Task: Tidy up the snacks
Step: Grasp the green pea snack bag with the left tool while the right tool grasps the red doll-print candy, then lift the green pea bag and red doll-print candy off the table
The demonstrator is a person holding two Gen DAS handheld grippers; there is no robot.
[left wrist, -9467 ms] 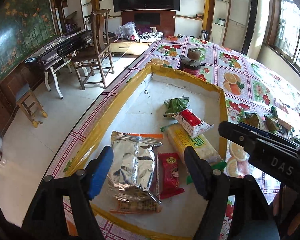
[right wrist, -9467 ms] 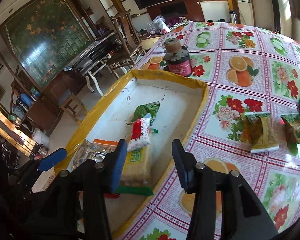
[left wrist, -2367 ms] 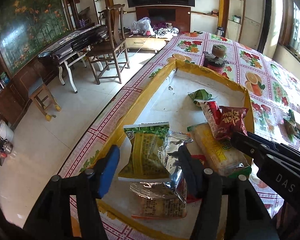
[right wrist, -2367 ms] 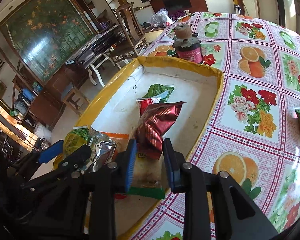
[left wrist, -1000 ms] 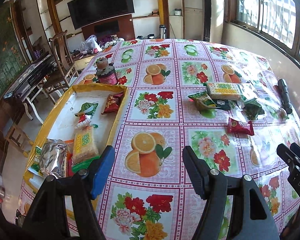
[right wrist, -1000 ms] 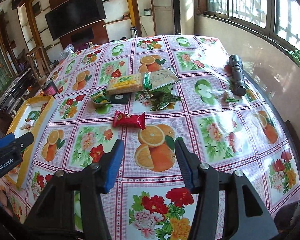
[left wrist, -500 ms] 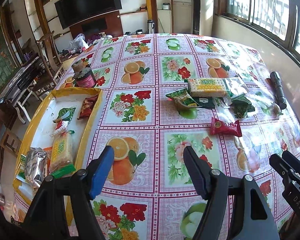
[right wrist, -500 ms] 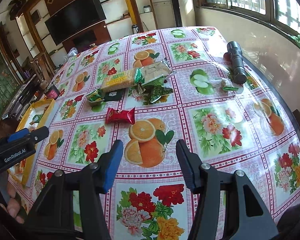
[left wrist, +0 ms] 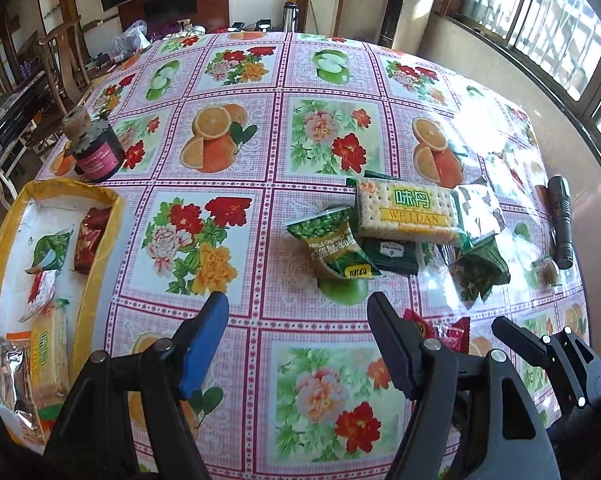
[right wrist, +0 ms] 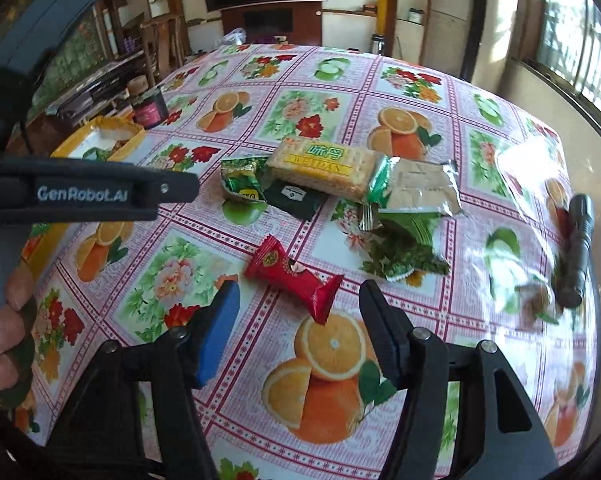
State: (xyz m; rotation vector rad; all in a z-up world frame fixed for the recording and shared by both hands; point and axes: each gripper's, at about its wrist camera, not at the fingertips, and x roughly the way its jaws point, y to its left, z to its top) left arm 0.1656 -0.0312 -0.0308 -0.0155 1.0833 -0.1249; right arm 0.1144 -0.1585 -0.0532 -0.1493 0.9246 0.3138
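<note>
Both claws spread, nothing between the fingers. Left claw (left wrist: 298, 344) hovers over the desk (left wrist: 240, 152) with its floral/fruit cloth; right claw (right wrist: 298, 328) hovers just short of the red candy wrapper (right wrist: 294, 276), which lies loose on the cloth – not touching it.

Loose snack pile mid-desk: WEIDAN cracker pack (left wrist: 406, 210) lying partly over a dark green sachet (left wrist: 388, 254), green pea bag (left wrist: 332, 242) touching its left end, silver foil pack (right wrist: 420, 188) at its right end, crumpled green packets (right wrist: 408, 248) just below that.

Yellow-rimmed tray (left wrist: 100, 236) at the desk's left edge already holds several snacks – dark red bag (left wrist: 90, 236), green packet (left wrist: 48, 248), a second cracker pack (left wrist: 48, 360), a silver foil pack (left wrist: 10, 380).

Dark jar (left wrist: 94, 150) stands just beyond the tray. Black flashlight (right wrist: 576, 248) lies near the right edge, well apart from the pile.
</note>
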